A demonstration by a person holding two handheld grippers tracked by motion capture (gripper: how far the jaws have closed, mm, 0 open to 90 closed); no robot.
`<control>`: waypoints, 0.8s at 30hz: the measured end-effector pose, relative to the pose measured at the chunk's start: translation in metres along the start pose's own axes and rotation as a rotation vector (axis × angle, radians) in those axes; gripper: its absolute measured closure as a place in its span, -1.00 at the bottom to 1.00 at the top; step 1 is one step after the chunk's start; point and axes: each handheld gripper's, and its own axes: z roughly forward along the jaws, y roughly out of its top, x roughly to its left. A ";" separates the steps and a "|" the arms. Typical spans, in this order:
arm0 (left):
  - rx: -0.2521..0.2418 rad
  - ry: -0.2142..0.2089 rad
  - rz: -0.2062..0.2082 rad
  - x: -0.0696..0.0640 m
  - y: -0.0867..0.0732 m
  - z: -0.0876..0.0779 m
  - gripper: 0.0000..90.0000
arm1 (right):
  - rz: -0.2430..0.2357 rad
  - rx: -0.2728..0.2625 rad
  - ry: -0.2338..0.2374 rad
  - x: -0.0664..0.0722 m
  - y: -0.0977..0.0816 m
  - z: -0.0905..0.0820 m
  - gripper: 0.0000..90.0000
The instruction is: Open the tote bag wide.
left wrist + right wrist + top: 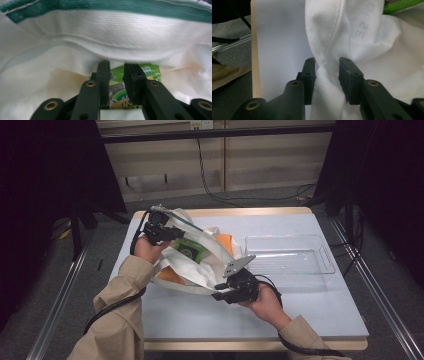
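Left hand-held gripper [116, 65] stands with its jaws slightly apart at the rim of the white bag [207, 270], a green packet [135, 72] visible in the gap; nothing seems pinched, though the close view blurs this. Right hand-held gripper [327, 67] has a twisted fold of bag cloth between its parted jaws. On the bench [300, 310], the bag lies beside a clear tray [327, 265].

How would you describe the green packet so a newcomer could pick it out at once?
Start at the table and find the white cloth bag left of the clear plastic tray. Look into the bag's open mouth: the green packet lies inside, the one printed green thing among plain orange items.
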 end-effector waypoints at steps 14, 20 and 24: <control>0.006 -0.022 0.036 -0.017 -0.018 -0.026 0.56 | -0.008 -0.011 -0.031 -0.005 0.022 -0.018 -0.03; 0.009 -0.030 0.049 -0.021 -0.026 -0.032 0.55 | -0.018 -0.014 0.015 -0.008 0.030 -0.018 -0.08; 0.010 -0.027 0.048 -0.023 -0.031 -0.035 0.53 | -0.010 -0.029 0.012 -0.010 0.036 -0.021 -0.12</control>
